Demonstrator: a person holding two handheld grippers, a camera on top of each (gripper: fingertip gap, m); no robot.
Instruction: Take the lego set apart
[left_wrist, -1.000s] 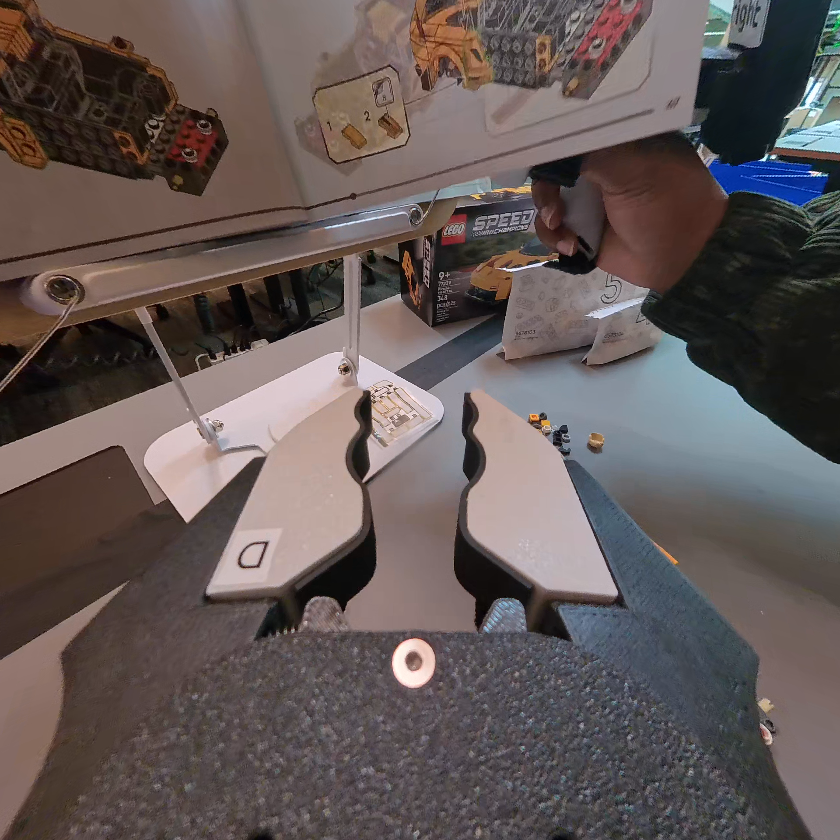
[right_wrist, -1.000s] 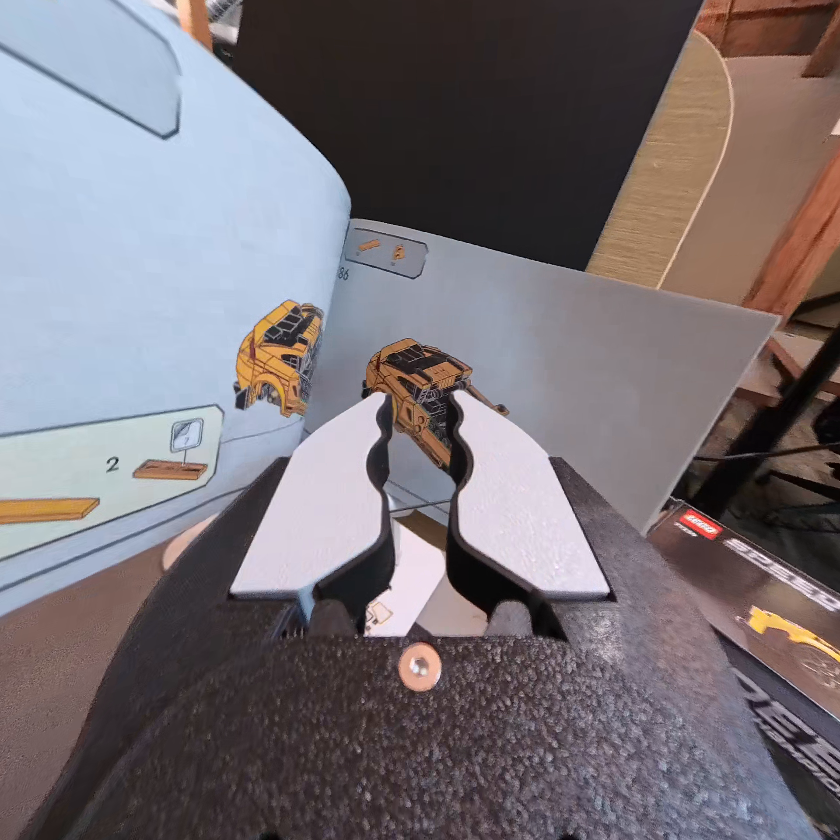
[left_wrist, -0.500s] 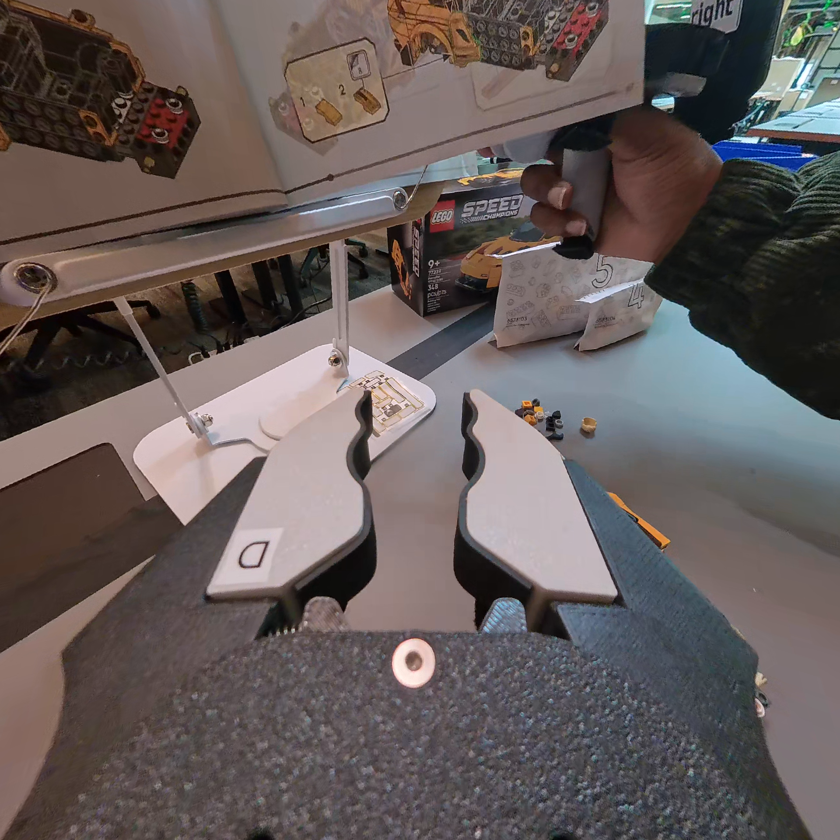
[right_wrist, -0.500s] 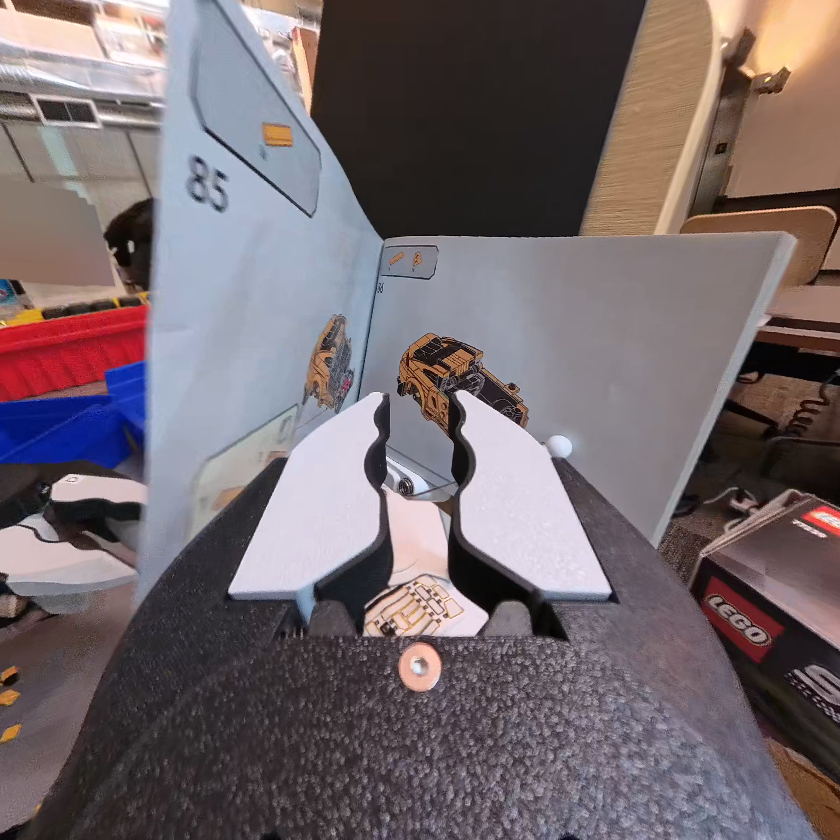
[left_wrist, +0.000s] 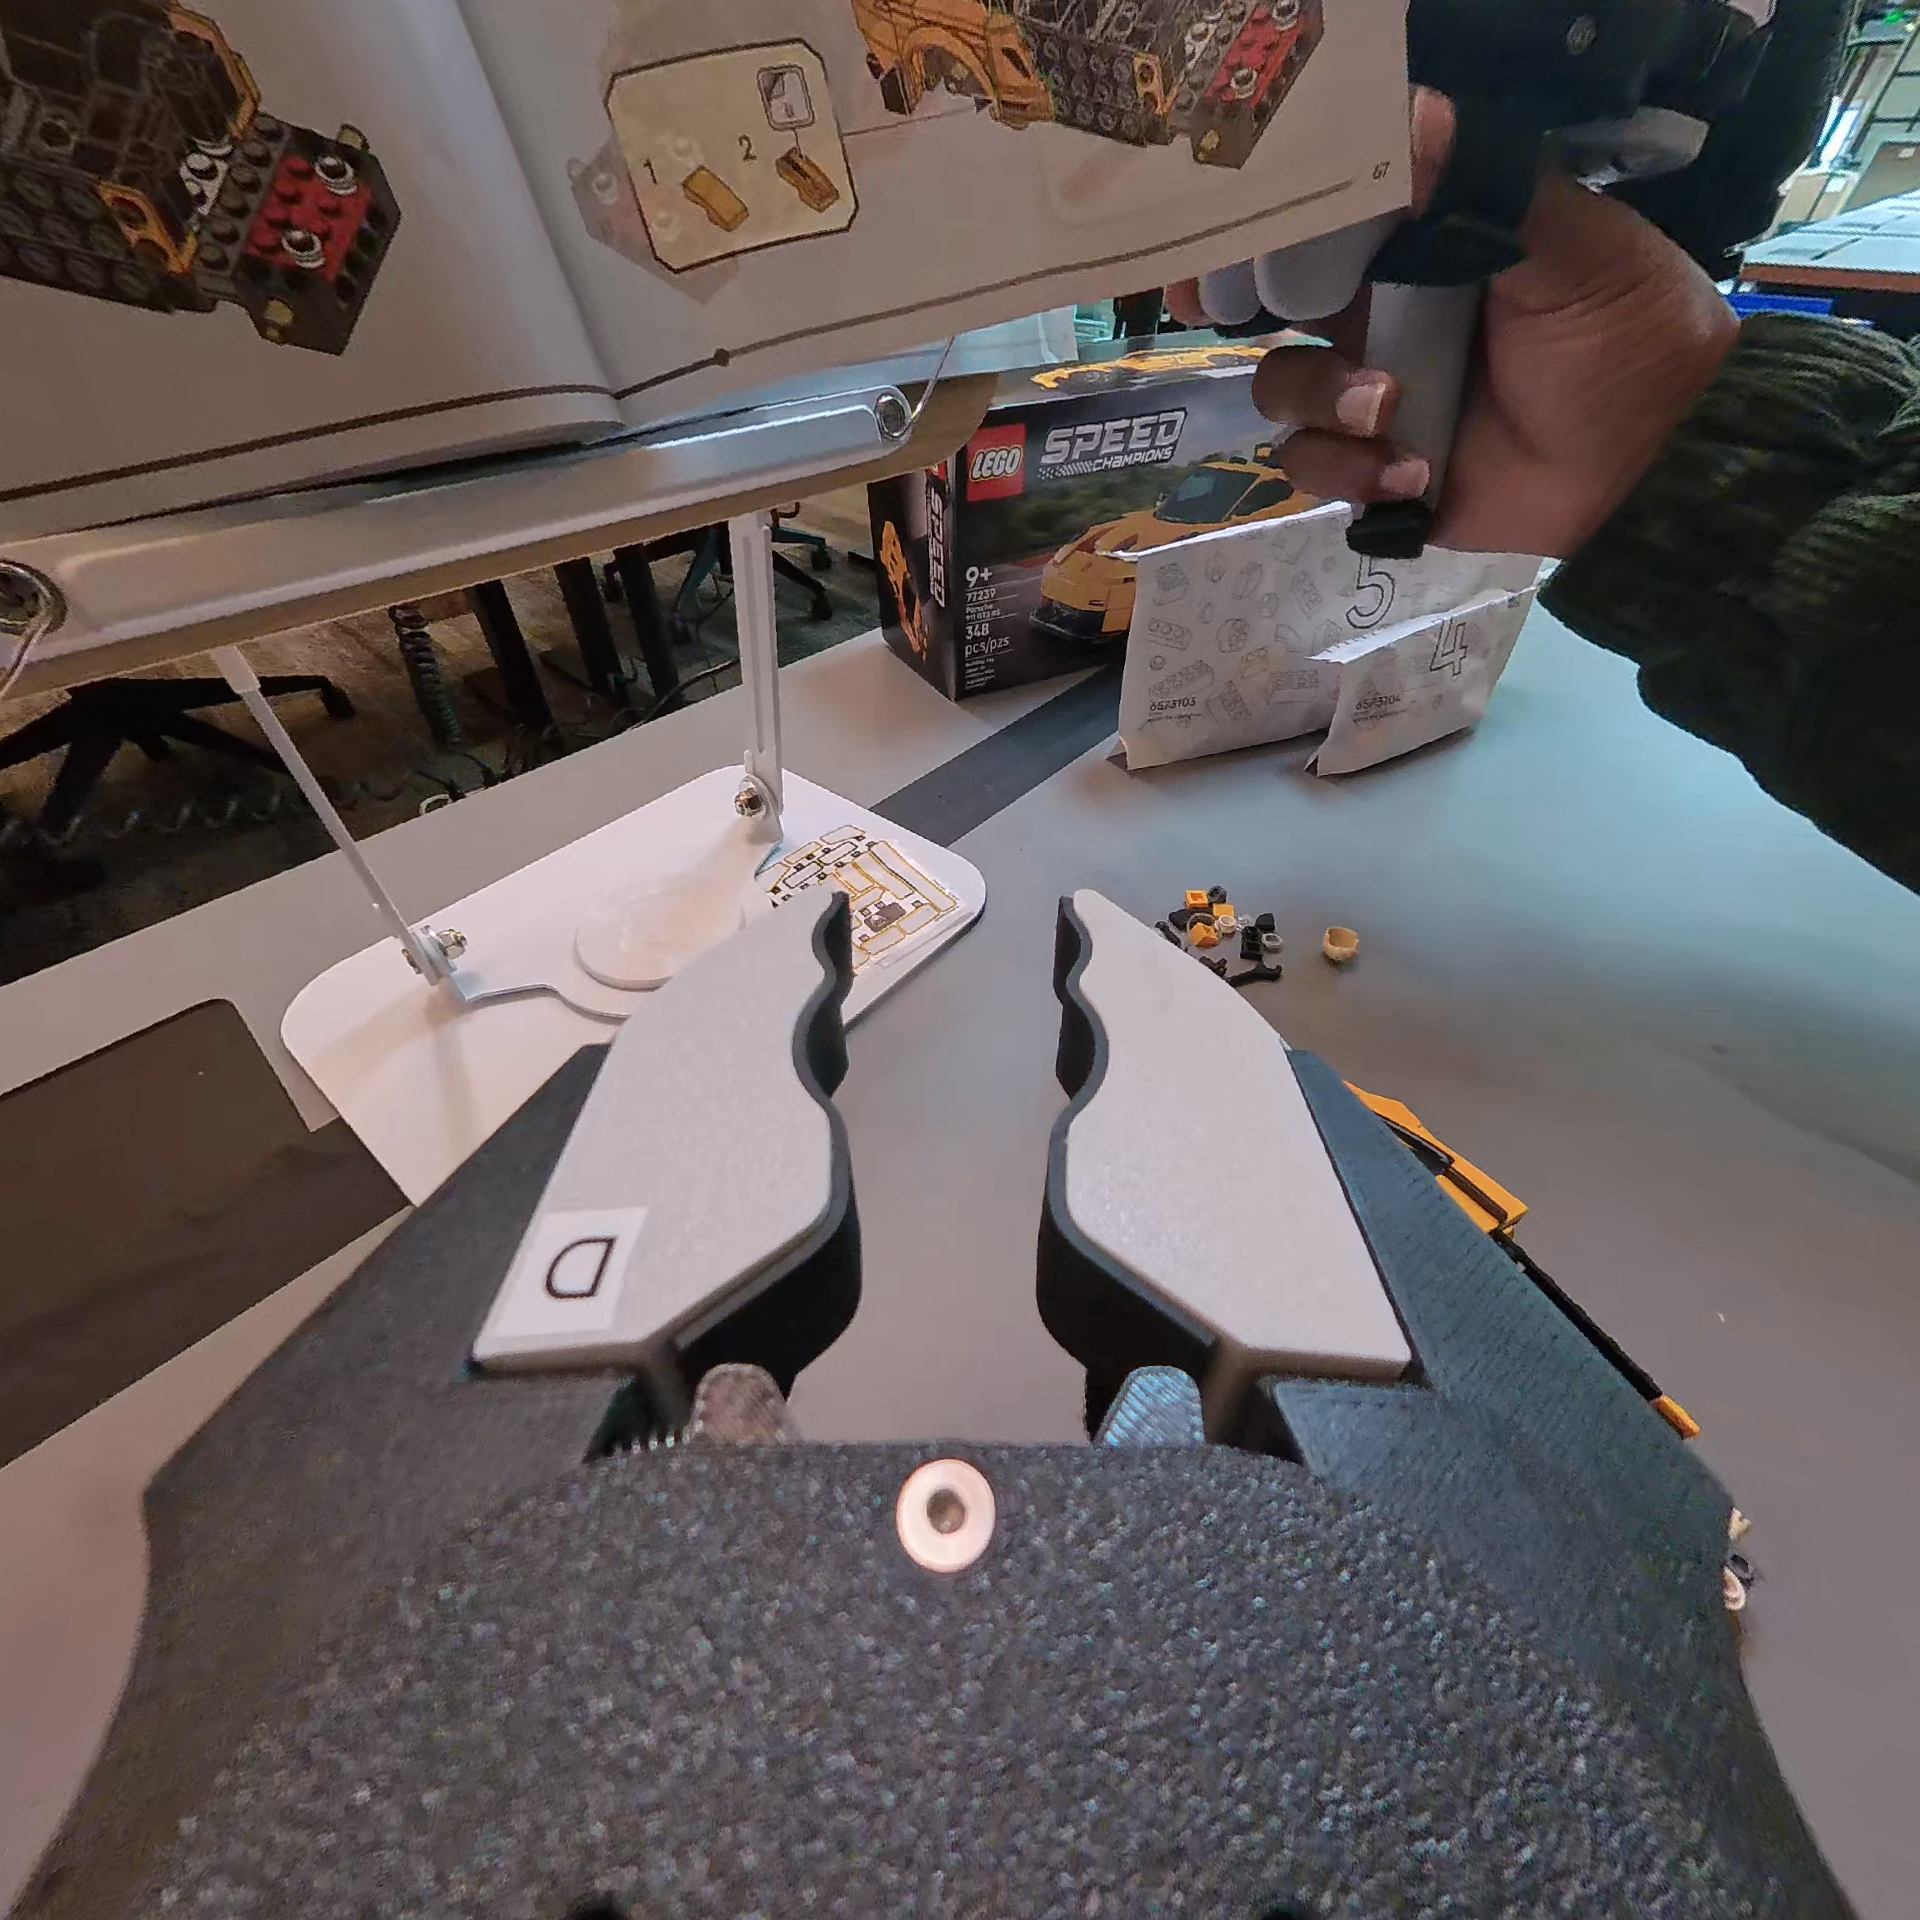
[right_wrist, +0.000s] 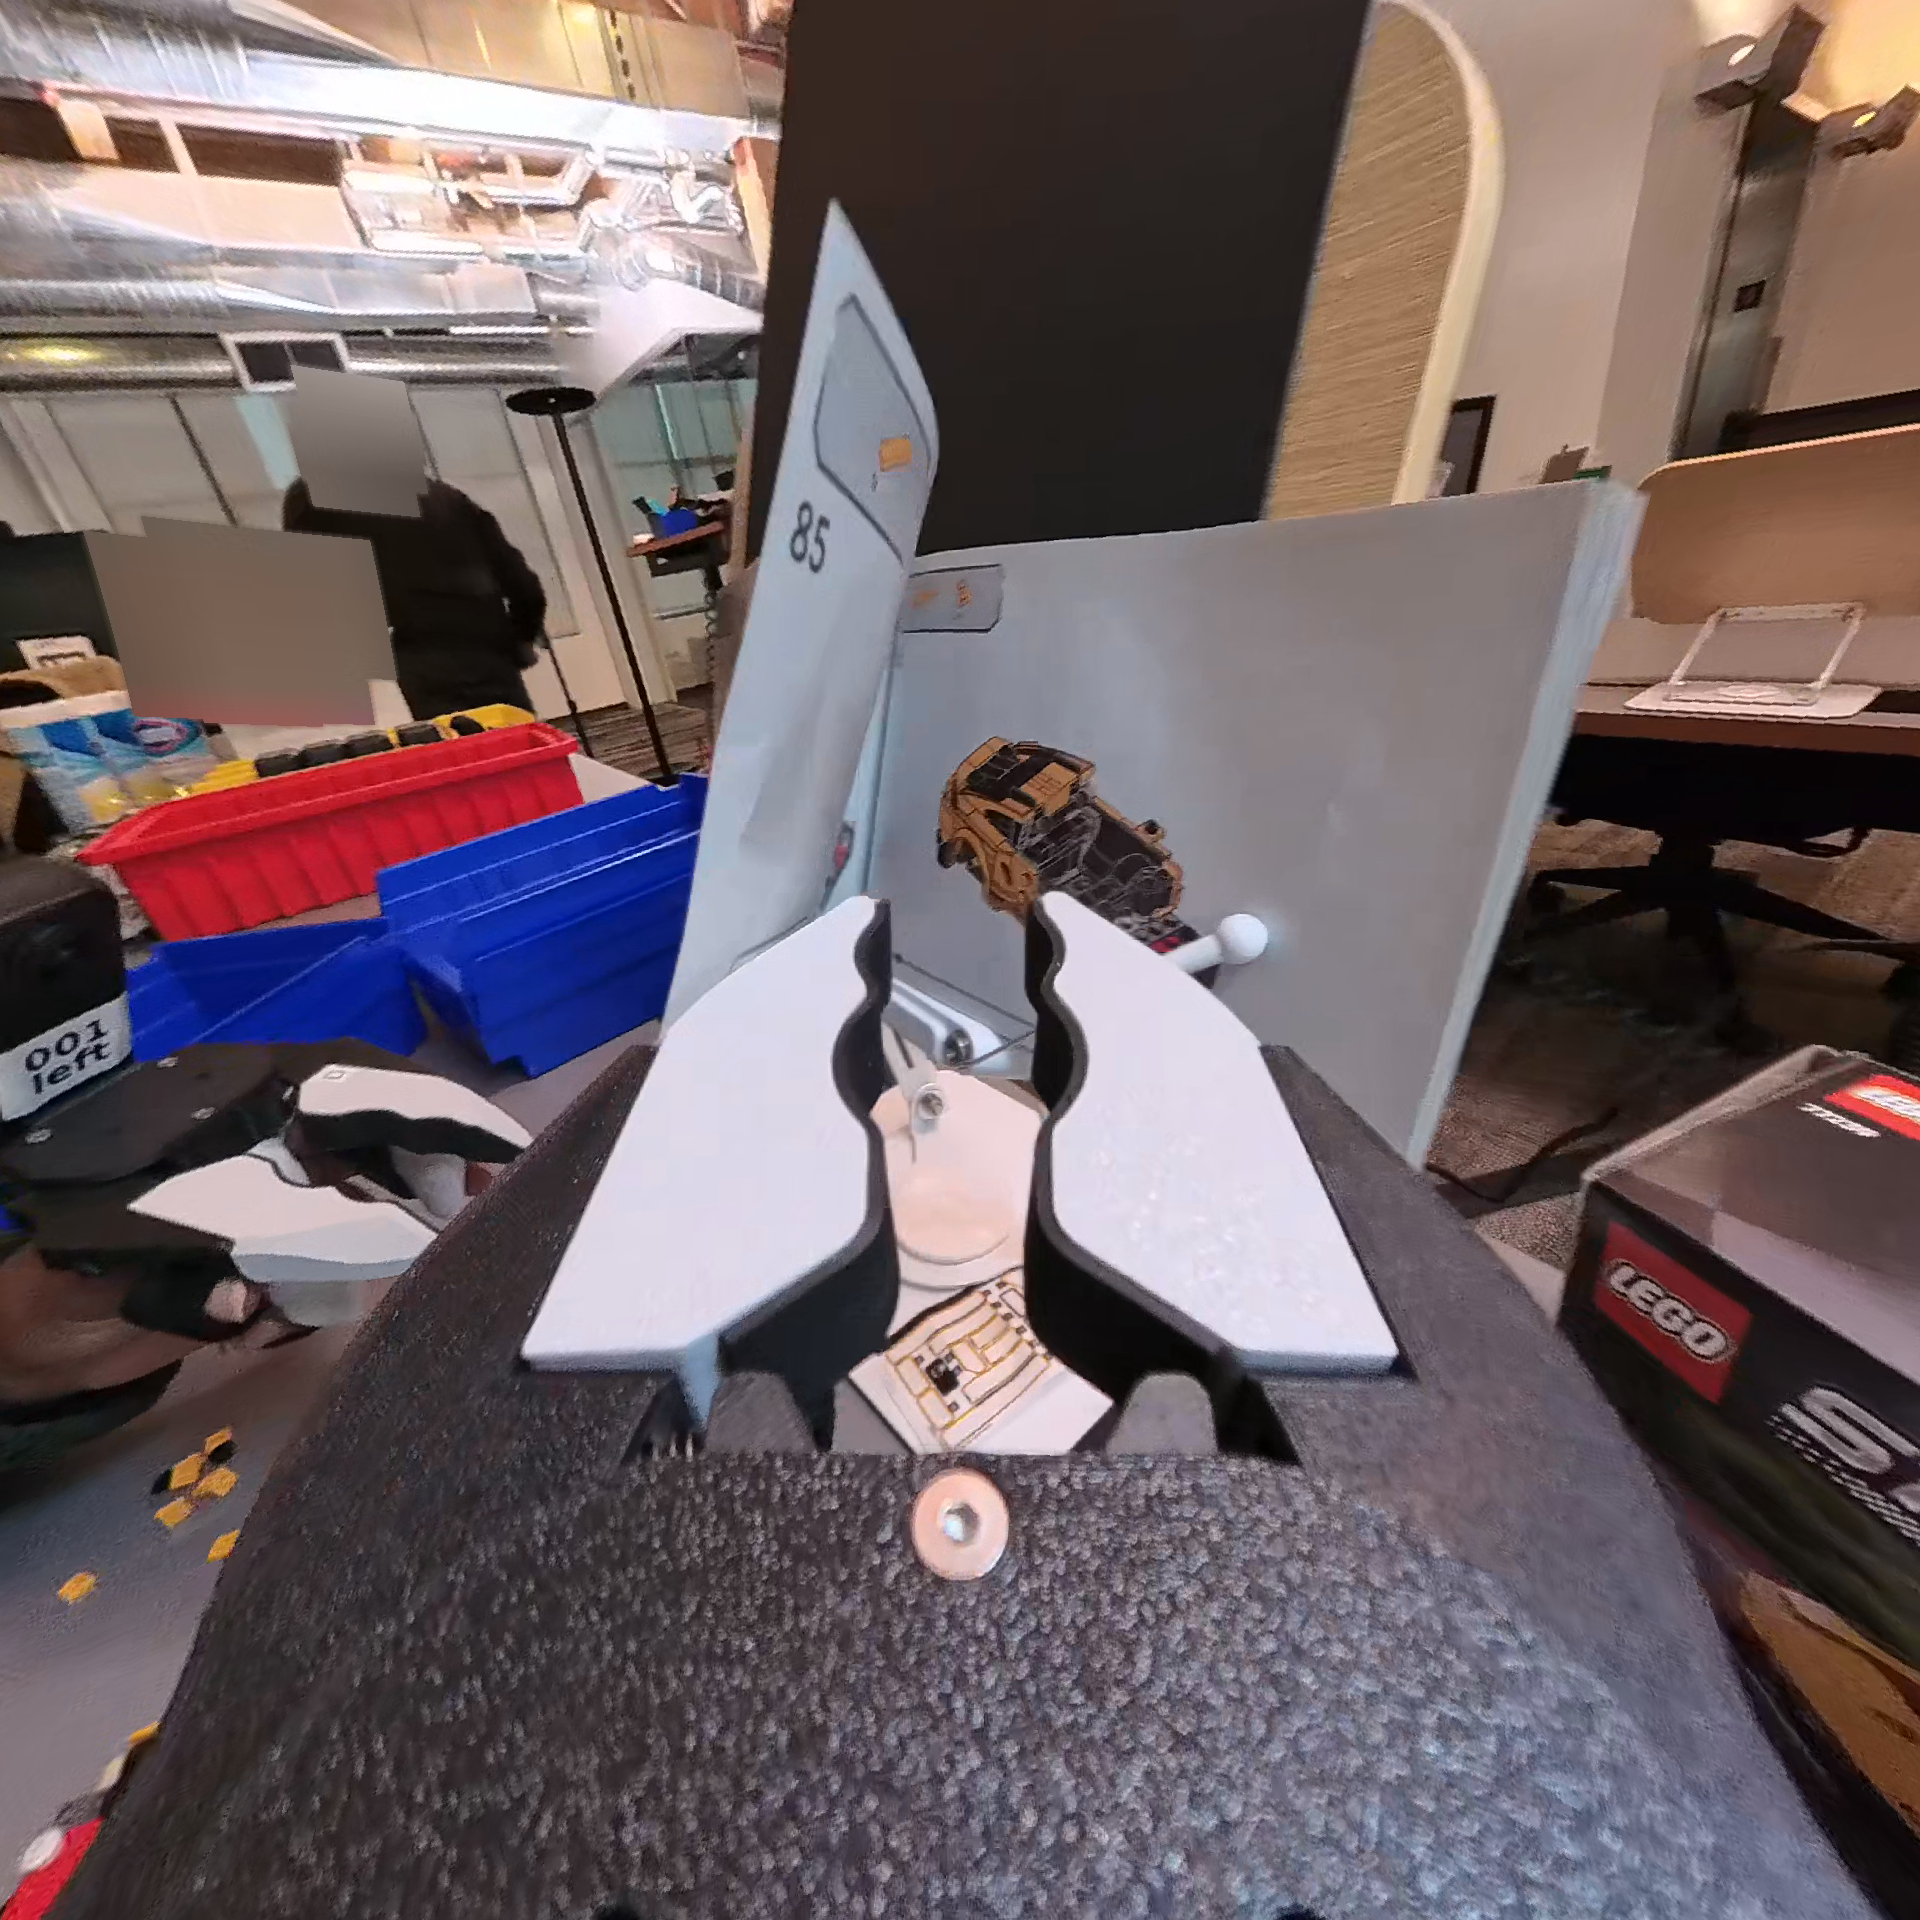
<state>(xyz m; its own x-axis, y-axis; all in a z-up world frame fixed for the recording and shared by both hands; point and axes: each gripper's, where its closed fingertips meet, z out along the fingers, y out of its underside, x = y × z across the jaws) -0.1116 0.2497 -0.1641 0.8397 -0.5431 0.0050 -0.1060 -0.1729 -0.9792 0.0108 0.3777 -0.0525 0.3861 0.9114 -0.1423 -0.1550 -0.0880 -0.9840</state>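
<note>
Left wrist view: both tongs (left_wrist: 945, 925) (right_wrist: 956, 925) gape empty; a hand (left_wrist: 1538, 353) grips the right handle.

Grey counter (left_wrist: 1558, 1039) carried a white book stand (left_wrist: 436, 1049) holding an open instruction booklet (left_wrist: 499, 208); one page (right_wrist: 821, 665) stood nearly upright. Boxed-set carton (left_wrist: 1049, 530) sat behind two white numbered bags (left_wrist: 1247, 644), touching them. Red bin (right_wrist: 343, 821) and blue bins (right_wrist: 540, 914) stood beyond. A person in dark clothing (right_wrist: 457, 603) stood far off.
</note>
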